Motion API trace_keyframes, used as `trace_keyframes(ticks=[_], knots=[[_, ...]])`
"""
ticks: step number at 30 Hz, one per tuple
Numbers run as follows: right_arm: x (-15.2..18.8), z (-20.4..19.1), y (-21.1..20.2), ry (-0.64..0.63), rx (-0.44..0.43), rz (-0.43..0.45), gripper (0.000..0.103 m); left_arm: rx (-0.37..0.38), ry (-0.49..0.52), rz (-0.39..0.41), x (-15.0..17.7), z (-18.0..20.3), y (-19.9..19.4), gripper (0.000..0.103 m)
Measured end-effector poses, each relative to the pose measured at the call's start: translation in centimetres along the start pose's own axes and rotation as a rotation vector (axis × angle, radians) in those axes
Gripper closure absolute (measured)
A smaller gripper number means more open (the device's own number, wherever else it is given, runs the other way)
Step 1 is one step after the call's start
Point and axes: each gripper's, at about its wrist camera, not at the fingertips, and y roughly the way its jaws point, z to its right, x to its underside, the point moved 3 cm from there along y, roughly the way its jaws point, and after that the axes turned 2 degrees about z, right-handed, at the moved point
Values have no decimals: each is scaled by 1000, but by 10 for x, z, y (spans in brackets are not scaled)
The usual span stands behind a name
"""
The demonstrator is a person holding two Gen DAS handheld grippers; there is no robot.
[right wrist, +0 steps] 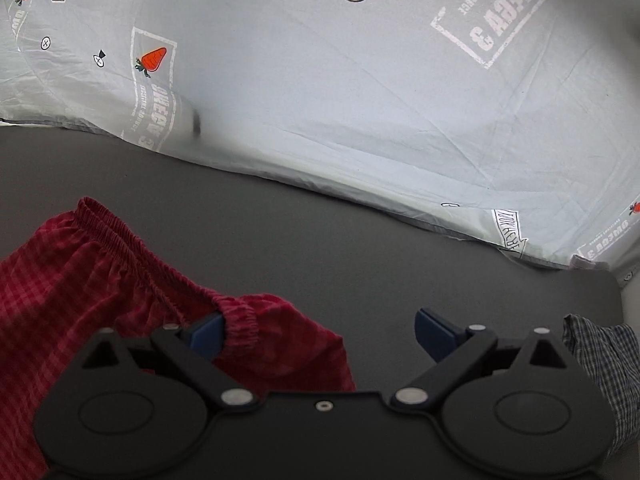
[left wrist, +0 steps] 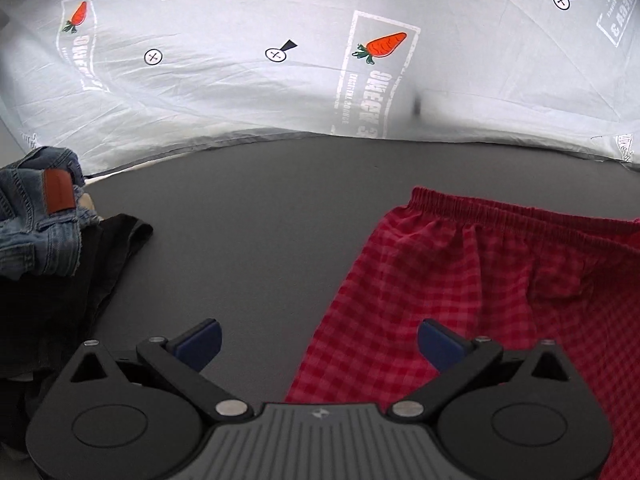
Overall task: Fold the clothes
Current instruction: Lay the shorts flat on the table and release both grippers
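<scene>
Red checked shorts (left wrist: 480, 280) flat on the bench (left wrist: 260, 220) — folding seemingly not begun.
Left tongs (left wrist: 319, 340) and right tongs (right wrist: 318, 332) both wide, empty.

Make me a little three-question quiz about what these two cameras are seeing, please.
1. True or false: the left tongs grip the red checked shorts.
2. Which lies left of the shorts in the left view? A) blue jeans B) a towel C) a sock
3. Fill in: in the right view, the elastic ____ of the shorts lies against one blue pad of the right tongs.

Key: 1 false, both tongs are open; 2 A; 3 waistband.
</scene>
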Motion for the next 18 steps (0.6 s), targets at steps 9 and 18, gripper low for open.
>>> trace_keyframes(ticks=[9, 18], knots=[[24, 8, 1, -1, 72, -34, 4, -49, -152, -113, 88, -42, -50, 0], [-72, 26, 35, 224, -85, 12, 4, -65, -234, -74, 78, -50, -55, 0]])
